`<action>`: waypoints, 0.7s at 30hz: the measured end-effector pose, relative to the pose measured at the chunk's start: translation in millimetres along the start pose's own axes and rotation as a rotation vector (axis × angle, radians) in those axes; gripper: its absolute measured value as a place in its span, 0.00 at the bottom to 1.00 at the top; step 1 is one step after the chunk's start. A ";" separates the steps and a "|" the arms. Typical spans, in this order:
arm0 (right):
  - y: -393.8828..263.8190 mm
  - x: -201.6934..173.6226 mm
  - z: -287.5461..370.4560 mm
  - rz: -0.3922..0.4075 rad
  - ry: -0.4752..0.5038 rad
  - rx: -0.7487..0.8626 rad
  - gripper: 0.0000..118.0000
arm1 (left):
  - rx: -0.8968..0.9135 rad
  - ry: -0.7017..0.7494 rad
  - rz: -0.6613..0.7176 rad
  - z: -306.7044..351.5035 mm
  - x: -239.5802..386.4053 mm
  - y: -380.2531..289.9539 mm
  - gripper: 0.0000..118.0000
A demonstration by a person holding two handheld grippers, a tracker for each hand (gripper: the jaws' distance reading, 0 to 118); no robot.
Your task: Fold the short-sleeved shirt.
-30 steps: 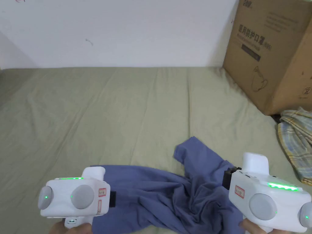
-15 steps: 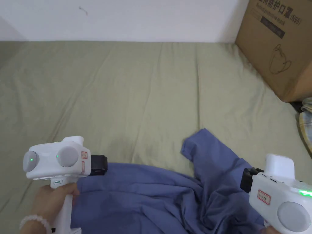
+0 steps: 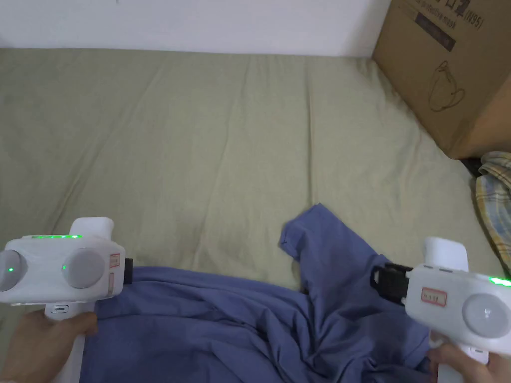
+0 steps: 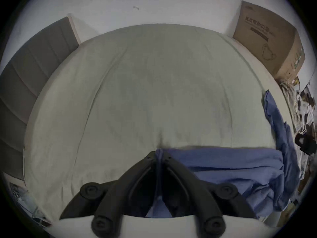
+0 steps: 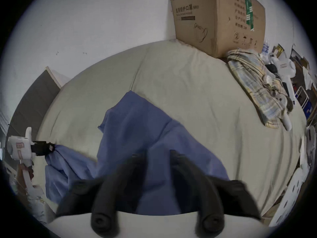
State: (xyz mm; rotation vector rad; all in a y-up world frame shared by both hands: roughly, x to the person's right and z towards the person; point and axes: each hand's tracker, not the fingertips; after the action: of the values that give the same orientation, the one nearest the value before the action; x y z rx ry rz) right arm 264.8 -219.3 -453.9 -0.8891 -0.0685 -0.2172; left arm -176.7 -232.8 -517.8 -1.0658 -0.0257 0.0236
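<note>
A soft, matt blue cloth shirt (image 3: 239,324) lies creased on a bed (image 3: 199,149) covered in matt olive fabric. The left gripper (image 4: 158,157) and right gripper (image 5: 155,153) have smooth white plastic shells and matt black jaws. The box (image 3: 449,70) is plain brown cardboard.

A white wall (image 3: 199,22) crosses the frame's top above an olive bedsheet (image 3: 199,139); a cardboard box (image 3: 449,70) fills the upper right.
</note>
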 end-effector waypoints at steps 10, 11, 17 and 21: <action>33.3 22.8 -88.8 0.056 -0.065 -0.200 0.51 | -0.010 -0.005 -0.033 -2.5 -6.9 4.7 0.02; 35.0 17.3 -79.9 0.077 -0.091 -0.187 0.38 | -0.010 -0.005 -0.035 -2.0 -6.8 5.0 0.02; 33.0 3.3 -68.1 0.147 -0.121 -0.196 0.03 | 0.010 0.005 -0.059 17.0 -7.0 10.5 0.01; 47.4 -0.6 -37.0 0.126 -0.076 -0.142 0.03 | 0.050 0.010 -0.051 45.6 -14.6 14.4 0.01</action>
State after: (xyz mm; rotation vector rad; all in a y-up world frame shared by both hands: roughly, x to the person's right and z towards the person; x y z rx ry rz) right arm 273.2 -219.1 -513.4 -1.0400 -0.0679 -0.0711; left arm -192.8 -186.4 -508.5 -1.0144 -0.0432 -0.0269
